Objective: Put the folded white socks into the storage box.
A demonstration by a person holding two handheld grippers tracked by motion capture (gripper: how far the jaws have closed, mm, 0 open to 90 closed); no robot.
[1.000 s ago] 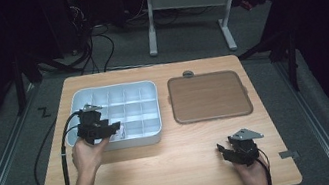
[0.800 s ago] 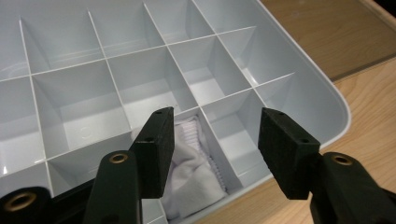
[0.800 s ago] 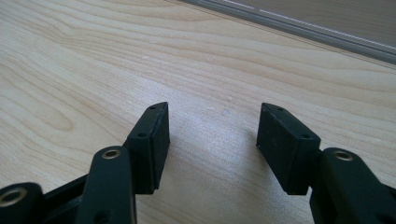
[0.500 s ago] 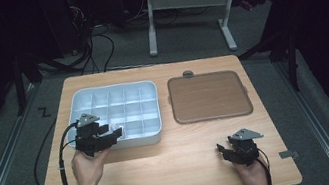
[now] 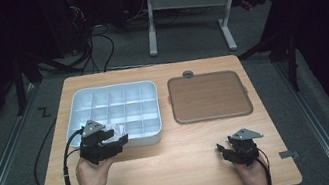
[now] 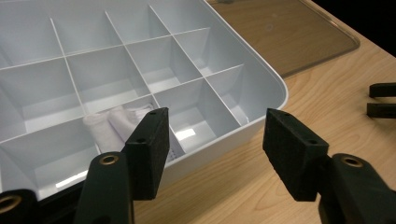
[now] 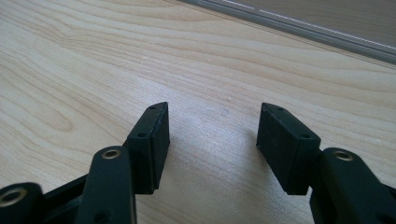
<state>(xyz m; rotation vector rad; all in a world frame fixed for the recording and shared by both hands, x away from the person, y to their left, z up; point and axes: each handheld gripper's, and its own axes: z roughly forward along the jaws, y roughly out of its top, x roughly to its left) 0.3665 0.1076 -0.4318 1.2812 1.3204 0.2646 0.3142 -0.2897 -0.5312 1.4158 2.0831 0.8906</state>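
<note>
Over tray point(image 6: 261, 88) edge | left gripper point(image 6: 212, 140) opening, empty | cloth point(image 6: 116, 123) inside

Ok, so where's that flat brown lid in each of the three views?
High view: the brown lid lies right of the white tray, in the table's far half.
Left gripper view: the lid is at the top right, beyond the tray's corner.
Right gripper view: probably the lid's edge, a strip across the top right.
Shared landmark: the light wooden table.

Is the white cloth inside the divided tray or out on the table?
Inside: the white cloth lies rolled in a front-row compartment of the divided tray.
</note>
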